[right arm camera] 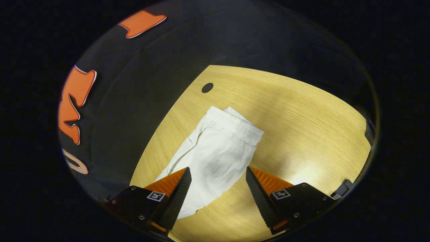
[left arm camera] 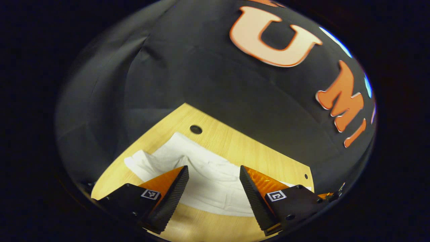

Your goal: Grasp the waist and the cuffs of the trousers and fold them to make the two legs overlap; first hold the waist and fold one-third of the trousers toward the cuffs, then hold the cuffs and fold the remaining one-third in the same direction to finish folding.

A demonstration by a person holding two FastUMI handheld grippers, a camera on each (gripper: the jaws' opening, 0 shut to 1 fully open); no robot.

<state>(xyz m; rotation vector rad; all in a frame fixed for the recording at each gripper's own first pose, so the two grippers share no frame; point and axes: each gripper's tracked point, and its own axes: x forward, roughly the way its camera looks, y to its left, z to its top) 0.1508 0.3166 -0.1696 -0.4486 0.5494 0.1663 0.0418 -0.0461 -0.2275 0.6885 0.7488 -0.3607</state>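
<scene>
Since the white trousers (right arm camera: 215, 151) already lay flat on the bench (right arm camera: 302, 111) with the legs looking stacked, I kept both tools off them. My right hand-held gripper (right arm camera: 216, 183) hung above the cloth, jaws wide apart, nothing in them, waistband at the far end ahead of it. The left hand-held gripper (left arm camera: 213, 183) was just as open and empty, with the fabric spread under and beyond its fingers, probably lined up for the waist grab.
</scene>
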